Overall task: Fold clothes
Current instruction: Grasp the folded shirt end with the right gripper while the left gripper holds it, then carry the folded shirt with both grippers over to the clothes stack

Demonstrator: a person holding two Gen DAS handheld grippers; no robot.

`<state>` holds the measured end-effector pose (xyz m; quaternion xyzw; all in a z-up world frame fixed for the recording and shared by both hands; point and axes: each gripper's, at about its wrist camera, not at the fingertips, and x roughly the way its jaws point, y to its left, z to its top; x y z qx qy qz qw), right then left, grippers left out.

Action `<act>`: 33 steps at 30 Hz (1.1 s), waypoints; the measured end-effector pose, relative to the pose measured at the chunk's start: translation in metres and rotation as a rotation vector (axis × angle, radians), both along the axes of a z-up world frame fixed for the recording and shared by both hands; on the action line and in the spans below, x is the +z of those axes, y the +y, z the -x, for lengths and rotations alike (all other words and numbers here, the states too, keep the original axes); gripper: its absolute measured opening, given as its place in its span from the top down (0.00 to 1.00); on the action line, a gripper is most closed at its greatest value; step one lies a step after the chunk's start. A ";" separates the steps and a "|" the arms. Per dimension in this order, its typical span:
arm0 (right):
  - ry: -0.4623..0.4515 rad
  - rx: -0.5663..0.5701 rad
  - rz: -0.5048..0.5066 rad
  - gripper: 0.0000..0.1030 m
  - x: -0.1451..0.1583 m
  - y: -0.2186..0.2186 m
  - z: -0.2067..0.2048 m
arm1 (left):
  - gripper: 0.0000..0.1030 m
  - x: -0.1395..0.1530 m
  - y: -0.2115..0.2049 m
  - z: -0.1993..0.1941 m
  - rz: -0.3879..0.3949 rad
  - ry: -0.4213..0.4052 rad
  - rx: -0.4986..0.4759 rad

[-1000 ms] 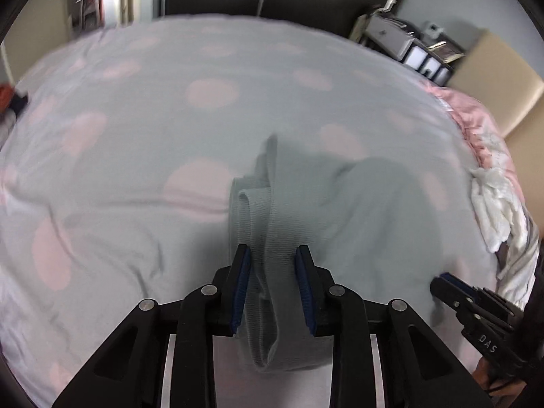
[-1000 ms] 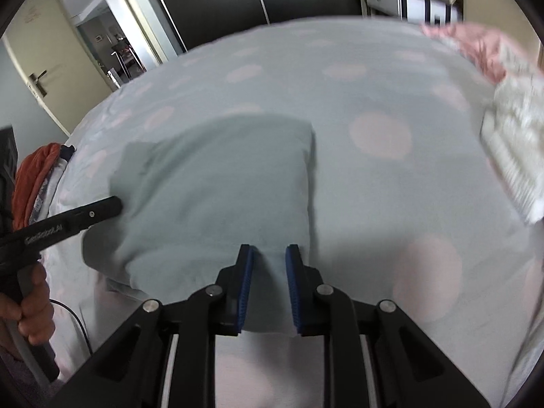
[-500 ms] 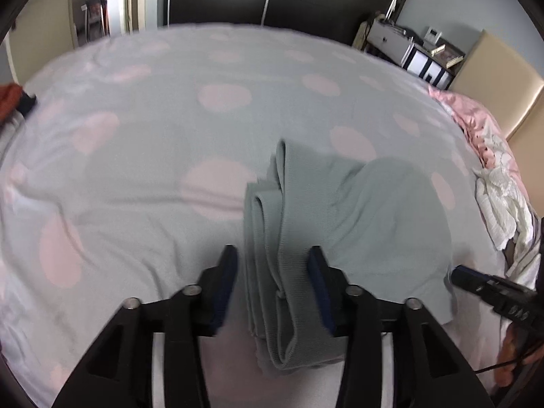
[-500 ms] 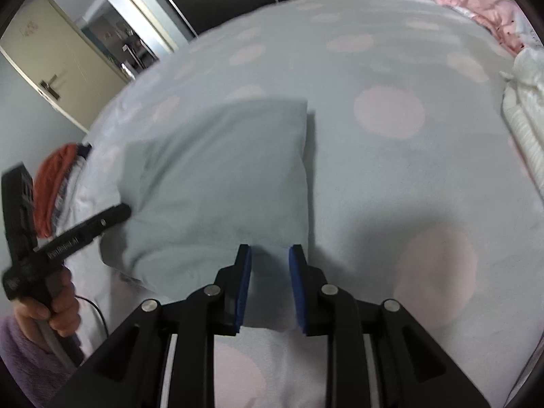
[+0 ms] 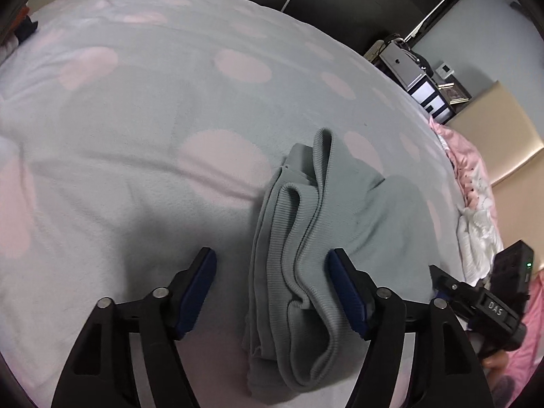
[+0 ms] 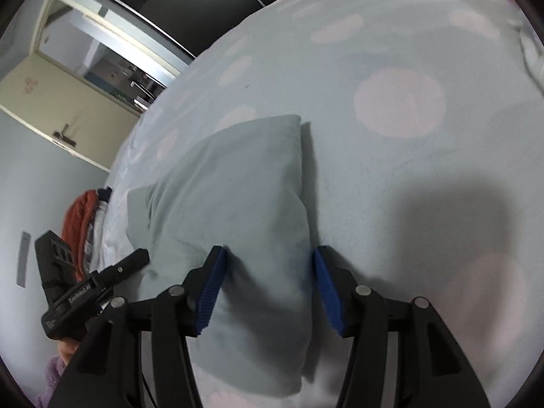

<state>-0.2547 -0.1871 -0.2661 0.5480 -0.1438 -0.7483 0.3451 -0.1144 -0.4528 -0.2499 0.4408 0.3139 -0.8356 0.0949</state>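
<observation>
A pale grey-green garment [image 5: 306, 238] lies folded on the bed, its ribbed hem bunched at the near end. My left gripper [image 5: 272, 292] stands open over that hem; the cloth touches the right pad and none of it is held. In the right wrist view the same garment [image 6: 244, 204] shows as a smooth folded panel. My right gripper [image 6: 268, 292] is open too, its blue pads apart on either side of the near edge. Each view also catches the other gripper at its side, the right gripper [image 5: 482, 302] and the left gripper [image 6: 88, 289].
The bed [image 5: 136, 136] has a light grey cover with pink dots. Pink and white bedding [image 5: 476, 204] is heaped at its right side. Orange and dark clothes [image 6: 85, 214] lie at the left edge. A dark wardrobe, a shelf unit [image 5: 418, 78] and a door [image 6: 61, 102] stand behind.
Both grippers have opened and let go of the garment, which now lies on the bed. The left one opened first, the right one in the last half second.
</observation>
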 end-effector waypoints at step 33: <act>0.178 -0.050 0.045 0.83 0.098 0.016 -0.058 | 0.69 0.089 0.045 -0.029 0.077 0.151 -0.056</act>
